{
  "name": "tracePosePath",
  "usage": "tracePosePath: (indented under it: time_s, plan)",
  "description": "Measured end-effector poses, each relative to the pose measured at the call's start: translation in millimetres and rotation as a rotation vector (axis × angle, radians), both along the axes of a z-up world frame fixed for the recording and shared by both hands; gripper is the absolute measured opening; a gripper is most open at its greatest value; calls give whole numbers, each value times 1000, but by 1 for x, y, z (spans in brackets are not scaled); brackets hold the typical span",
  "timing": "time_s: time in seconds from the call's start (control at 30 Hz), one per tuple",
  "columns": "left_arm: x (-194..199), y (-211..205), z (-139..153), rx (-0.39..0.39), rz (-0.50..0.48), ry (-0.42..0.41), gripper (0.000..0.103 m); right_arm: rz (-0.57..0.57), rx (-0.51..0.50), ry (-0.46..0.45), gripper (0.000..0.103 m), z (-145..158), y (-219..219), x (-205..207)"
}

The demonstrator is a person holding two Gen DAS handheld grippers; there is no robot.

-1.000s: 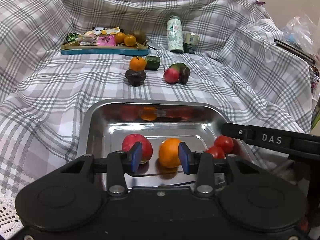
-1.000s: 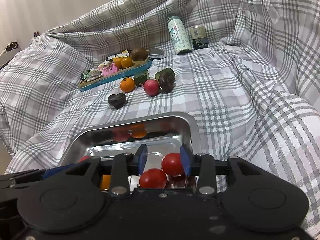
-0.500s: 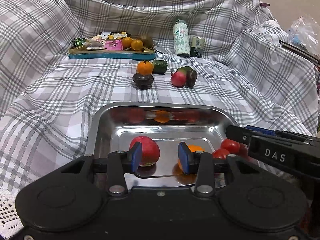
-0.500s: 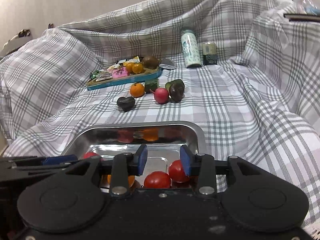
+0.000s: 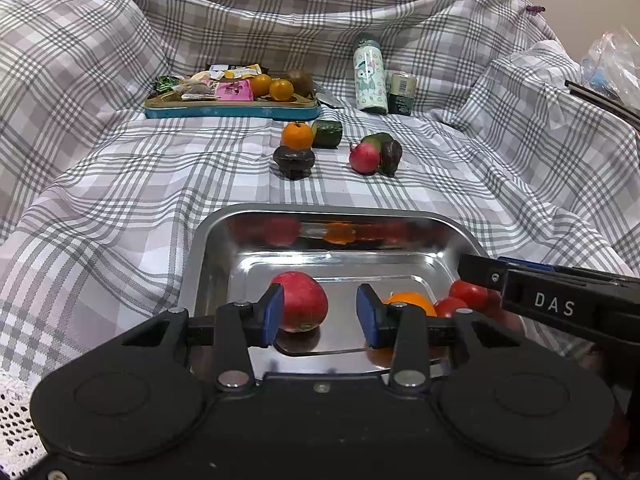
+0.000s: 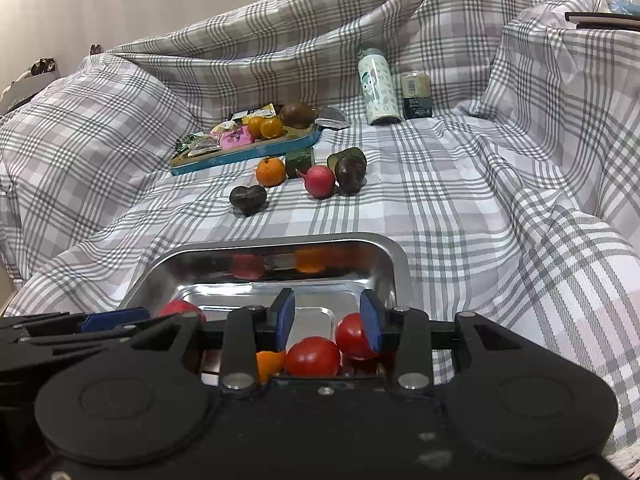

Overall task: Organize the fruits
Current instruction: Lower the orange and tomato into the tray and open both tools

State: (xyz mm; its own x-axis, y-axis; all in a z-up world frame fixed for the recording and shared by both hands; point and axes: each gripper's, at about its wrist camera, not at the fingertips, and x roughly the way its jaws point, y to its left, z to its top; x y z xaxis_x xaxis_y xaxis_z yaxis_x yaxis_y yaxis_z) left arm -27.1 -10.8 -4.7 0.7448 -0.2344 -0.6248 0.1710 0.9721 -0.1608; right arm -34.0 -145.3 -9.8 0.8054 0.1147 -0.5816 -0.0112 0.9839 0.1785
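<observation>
A steel tray (image 5: pixel 224 240) lies on the checked cloth and holds a red apple (image 5: pixel 304 300), an orange (image 5: pixel 412 302) and two tomatoes (image 5: pixel 466 294). My left gripper (image 5: pixel 320 314) is open and empty above the tray's near edge, the apple at its left finger. My right gripper (image 6: pixel 326 320) is open and empty over the same tray (image 6: pixel 396 264), with the tomatoes (image 6: pixel 312 356) just below its fingers. Loose on the cloth beyond are an orange (image 5: pixel 297 135), a dark heart-shaped fruit (image 5: pixel 294 160), a green piece (image 5: pixel 327 133), a red radish (image 5: pixel 364 158) and an avocado (image 5: pixel 390 156).
A blue tray (image 5: pixel 232 110) with snacks, two small oranges and a brown fruit sits at the back left. A patterned bottle (image 5: pixel 370 76) and a small can (image 5: pixel 402 88) stand at the back. Cloth folds rise on both sides.
Both grippers have pulled back and lifted a little from the tray. The orange between the left fingers a second ago now lies to the right of them.
</observation>
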Motion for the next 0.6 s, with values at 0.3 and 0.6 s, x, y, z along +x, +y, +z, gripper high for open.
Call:
tracePosePath:
  time_s: [0.3, 0.6]
  plan:
    - [0, 13, 4, -9, 76, 17, 48, 0, -3, 19, 40, 2, 0, 0]
    - [13, 31, 4, -72, 181, 90, 48, -21, 23, 69, 40, 2, -8, 3]
